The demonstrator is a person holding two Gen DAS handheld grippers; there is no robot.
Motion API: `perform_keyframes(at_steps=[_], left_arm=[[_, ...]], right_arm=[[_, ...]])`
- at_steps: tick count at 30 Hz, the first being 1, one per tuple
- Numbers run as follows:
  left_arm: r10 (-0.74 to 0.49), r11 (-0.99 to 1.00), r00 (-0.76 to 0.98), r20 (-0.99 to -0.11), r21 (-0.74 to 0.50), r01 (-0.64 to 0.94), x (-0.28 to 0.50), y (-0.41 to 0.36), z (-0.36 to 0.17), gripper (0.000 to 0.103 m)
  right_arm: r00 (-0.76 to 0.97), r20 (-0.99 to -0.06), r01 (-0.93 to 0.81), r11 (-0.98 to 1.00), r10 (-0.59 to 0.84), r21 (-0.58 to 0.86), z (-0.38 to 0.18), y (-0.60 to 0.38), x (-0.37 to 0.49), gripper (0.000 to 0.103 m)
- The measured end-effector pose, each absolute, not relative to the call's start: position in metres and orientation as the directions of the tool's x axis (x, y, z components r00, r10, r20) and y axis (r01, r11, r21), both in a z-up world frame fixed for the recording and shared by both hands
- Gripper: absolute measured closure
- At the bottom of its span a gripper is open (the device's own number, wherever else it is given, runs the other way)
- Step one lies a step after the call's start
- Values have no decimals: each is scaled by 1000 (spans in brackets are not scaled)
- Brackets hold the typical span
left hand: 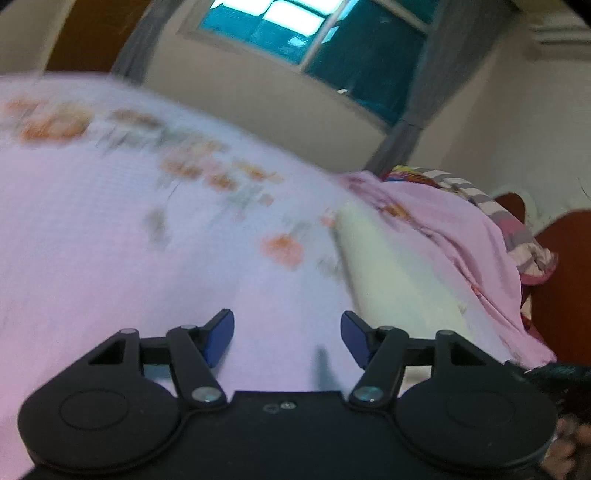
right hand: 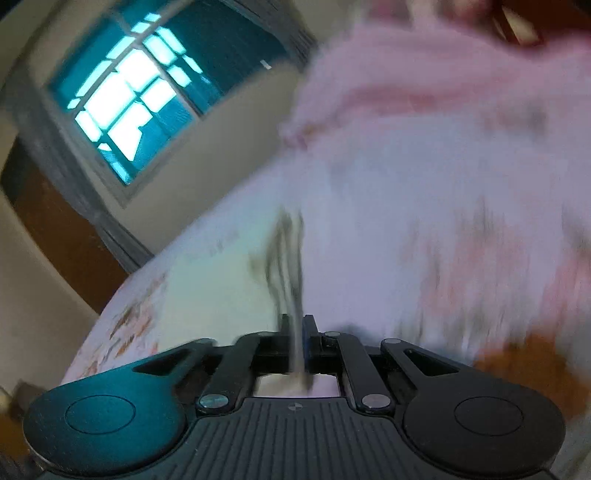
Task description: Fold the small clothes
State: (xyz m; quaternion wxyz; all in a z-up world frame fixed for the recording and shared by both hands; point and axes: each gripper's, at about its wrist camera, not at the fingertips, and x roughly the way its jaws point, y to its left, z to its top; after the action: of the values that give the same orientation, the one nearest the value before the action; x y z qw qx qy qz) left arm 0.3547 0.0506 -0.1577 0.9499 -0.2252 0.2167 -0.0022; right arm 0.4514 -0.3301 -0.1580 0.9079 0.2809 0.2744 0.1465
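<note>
Left wrist view, L to R: upper left of frame, a floral bedsheet (left hand: 110, 206) w/ orange flowers, blurred, fills the left and centre. Bottom centre, left gripper (left hand: 287, 338), blue pads wide apart, nothing btwn them, only sheet beyond. Top centre, a window (left hand: 314, 33) w/ grey curtains either side. Right of centre, a pale white garment (left hand: 388, 266) lies on the sheet, just beside a pink cloth (left hand: 461, 236) that runs to the right edge; a striped, multicoloured fabric (left hand: 476, 192) sits behind the pink cloth, upper right. Bottom right corner, part of a hand, blurred.

Right wrist view, L to R: upper left, the same window (right hand: 125, 99), tilted. Lower left, sheet edge w/ orange print. Bottom centre, right gripper (right hand: 297, 325), fingers closed tight on a thin fold of light fabric (right hand: 291, 258) w/ dark markings; it rises from the pinch toward frame centre. Heavy blur, so can't tell which garment it belongs to. Right half: pale and pink cloth, smeared.
</note>
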Motion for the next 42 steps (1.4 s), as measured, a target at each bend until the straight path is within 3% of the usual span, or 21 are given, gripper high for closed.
perform_keyframes(at_steps=[8,11,12,14,18,21,25,29,31,32,33,42], left_arm=[[-176,948,896,-409,-316,43,486,16,-135,40],[-207,949,861,-465,-309,62,521,4,-153,37],[-237,946,816,-527,-317,70,537,-1,-166,36],[-244,948,811,-532,-307,84,545,-3,-166,35],[-193,956,890,-413,-284,75,541,11,-138,37],[-194,950,876,-441,-307,55,565,19,-136,37],[-168,981,804,-571,-180,76,602,4,-162,33],[-88,996,815,-573,-54,70,604,-14,-160,32],[-70,997,819,-569,-10,78,596,-20,-153,32],[-71,996,820,-568,-2,84,591,-21,-149,32],[-69,996,824,-563,9,89,586,-20,-145,32],[-77,995,830,-553,15,103,546,-9,-125,33]], right_arm=[[738,-426,-472,852,523,227,-126,-245,531,97],[708,-532,-521,852,465,52,-154,-216,558,98],[686,-584,-493,867,435,67,-169,-219,573,99],[673,-590,-466,875,446,130,-173,-231,579,98],[722,-519,-482,871,457,96,-150,-231,573,98],[729,-503,-484,870,463,100,-139,-218,592,98],[705,-604,-449,893,372,27,-161,-207,633,98],[733,-619,-324,945,281,45,-171,-225,643,98],[748,-614,-327,945,251,-12,-168,-223,632,84],[761,-607,-311,950,230,-31,-165,-226,626,68],[772,-593,-292,956,227,-15,-161,-231,620,63],[752,-525,-342,917,398,205,-136,-261,562,63]])
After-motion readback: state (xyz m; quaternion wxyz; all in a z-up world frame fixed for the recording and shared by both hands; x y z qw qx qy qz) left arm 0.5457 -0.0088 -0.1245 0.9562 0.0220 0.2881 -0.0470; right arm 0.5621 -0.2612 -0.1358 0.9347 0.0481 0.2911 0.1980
